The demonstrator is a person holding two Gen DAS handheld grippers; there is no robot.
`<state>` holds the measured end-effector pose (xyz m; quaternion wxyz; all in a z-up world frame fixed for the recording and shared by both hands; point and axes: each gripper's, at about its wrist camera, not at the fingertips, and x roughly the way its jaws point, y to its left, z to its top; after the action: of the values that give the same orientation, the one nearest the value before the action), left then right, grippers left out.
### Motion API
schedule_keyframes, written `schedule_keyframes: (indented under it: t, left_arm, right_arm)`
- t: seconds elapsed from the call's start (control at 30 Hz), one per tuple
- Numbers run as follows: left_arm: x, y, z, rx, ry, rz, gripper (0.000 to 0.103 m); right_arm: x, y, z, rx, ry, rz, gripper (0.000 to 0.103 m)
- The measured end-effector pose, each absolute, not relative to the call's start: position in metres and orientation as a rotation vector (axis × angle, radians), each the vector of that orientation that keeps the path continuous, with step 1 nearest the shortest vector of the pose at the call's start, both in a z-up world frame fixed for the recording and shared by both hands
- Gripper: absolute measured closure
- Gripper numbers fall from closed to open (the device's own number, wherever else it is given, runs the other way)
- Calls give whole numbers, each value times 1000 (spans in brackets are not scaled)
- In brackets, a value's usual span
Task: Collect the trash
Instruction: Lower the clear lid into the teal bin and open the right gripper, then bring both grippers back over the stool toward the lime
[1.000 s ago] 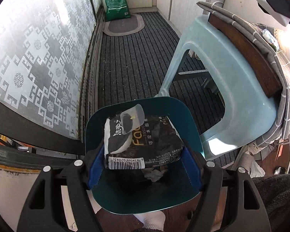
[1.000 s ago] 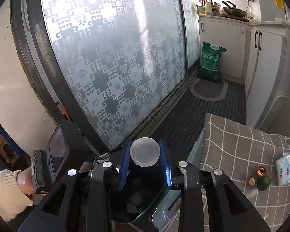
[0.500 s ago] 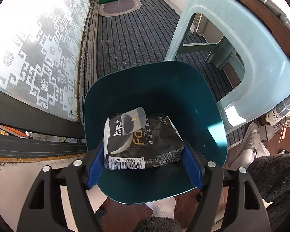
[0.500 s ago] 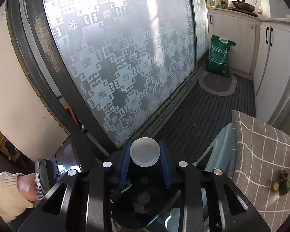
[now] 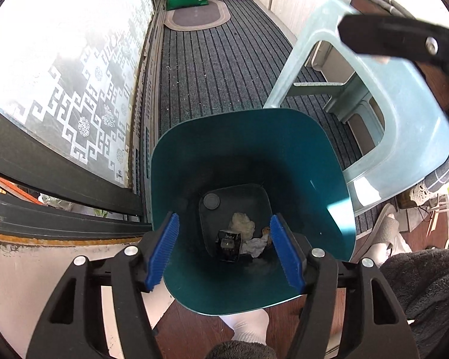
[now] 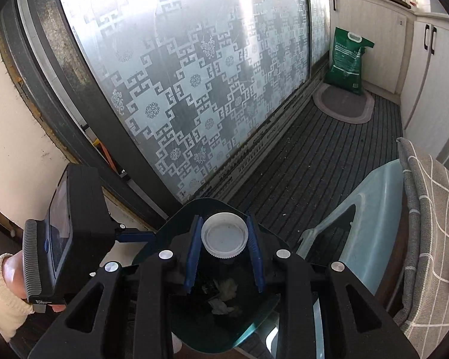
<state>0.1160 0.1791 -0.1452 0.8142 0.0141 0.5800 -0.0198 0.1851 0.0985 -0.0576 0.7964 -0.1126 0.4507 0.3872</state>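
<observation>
Bottle point(image 6: 224, 236) with white cap, pinched just under the cap between the pads of the right tongs point(image 6: 224, 223) and poised straight above the mouth of the teal bin point(image 6: 176, 218), probably so as to fall inside once let go. Down on the bin's bottom, crumpled tissue point(image 5: 242, 223) and dark packet point(image 5: 229, 243). Left tongs point(image 5: 225, 220) spread wide, gripping nothing, hanging over the same opening. Beside the bin, pale blue stool point(image 5: 404, 113).
</observation>
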Motion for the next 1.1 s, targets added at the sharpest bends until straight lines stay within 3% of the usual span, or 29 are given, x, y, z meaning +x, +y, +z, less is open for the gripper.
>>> schedule_keyframes:
  t: [0.5, 0.93, 1.0, 1.07, 1.1]
  left_arm:
    - [108, 216, -65, -165, 942, 36, 66]
    - [93, 209, -2, -184, 717, 37, 69]
    - [91, 208, 6, -193, 690, 27, 70]
    - [86, 206, 13, -203, 663, 22, 70]
    - [86, 205, 17, -204, 650, 23, 70]
  right_arm:
    - [182, 117, -106, -314, 1077, 822, 73]
    - [170, 126, -140, -402, 1145, 828, 72]
    - [168, 125, -143, -411, 1149, 826, 68]
    - [166, 124, -145, -412, 1152, 821, 50]
    - [165, 123, -145, -416, 1150, 816, 49]
